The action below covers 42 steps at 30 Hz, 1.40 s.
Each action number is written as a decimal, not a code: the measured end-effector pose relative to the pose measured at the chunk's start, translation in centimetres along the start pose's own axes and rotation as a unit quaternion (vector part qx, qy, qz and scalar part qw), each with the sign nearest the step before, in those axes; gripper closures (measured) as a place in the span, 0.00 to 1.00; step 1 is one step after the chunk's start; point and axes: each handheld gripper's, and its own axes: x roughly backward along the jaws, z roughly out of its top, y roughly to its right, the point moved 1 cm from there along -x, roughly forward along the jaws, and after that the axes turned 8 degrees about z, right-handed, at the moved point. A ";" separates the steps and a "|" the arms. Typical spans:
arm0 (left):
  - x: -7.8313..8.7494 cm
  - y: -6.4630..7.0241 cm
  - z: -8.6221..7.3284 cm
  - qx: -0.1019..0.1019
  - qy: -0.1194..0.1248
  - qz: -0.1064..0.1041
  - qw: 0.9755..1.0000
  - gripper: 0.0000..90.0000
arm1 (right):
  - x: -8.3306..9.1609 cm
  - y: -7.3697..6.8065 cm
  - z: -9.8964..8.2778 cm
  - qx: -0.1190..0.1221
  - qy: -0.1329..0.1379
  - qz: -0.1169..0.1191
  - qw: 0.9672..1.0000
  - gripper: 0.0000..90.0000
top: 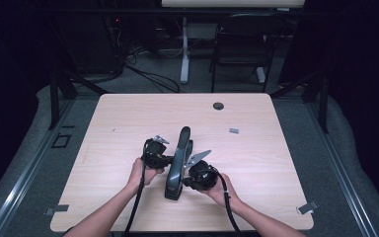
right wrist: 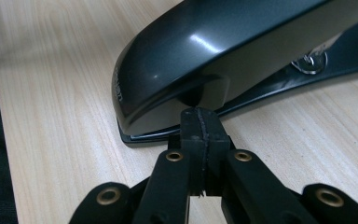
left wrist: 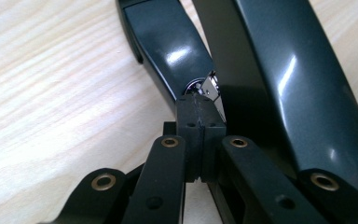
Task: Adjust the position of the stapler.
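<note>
The high view looks forward and down on the whole table (top: 128, 118) from above its near edge. Each gripper view rides low, facing along closed jaws, very close to the black stapler (top: 177, 163), which all three views share.

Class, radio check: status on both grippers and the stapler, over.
Left gripper shut, tips at the stapler's hinge gap. Right gripper shut, tips against its rear end. Stapler lying on the table. Small grey piece well clear.
</note>
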 end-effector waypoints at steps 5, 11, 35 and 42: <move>-0.1 0.2 0.0 -0.007 0.001 -0.017 1.000 1.00 | 0.1 0.0 0.0 -0.001 0.002 0.004 1.000 1.00; -0.3 0.6 0.0 -0.023 0.003 -0.046 0.999 1.00 | -0.1 -0.5 0.0 0.005 0.001 0.015 1.000 1.00; 1.8 -0.5 0.2 0.002 0.025 -0.058 0.998 0.63 | 3.3 0.4 0.7 0.018 0.039 0.018 0.999 0.97; 3.5 -0.6 -0.2 0.003 0.036 -0.041 0.998 0.46 | 5.7 1.5 0.6 0.013 0.056 -0.006 0.998 0.97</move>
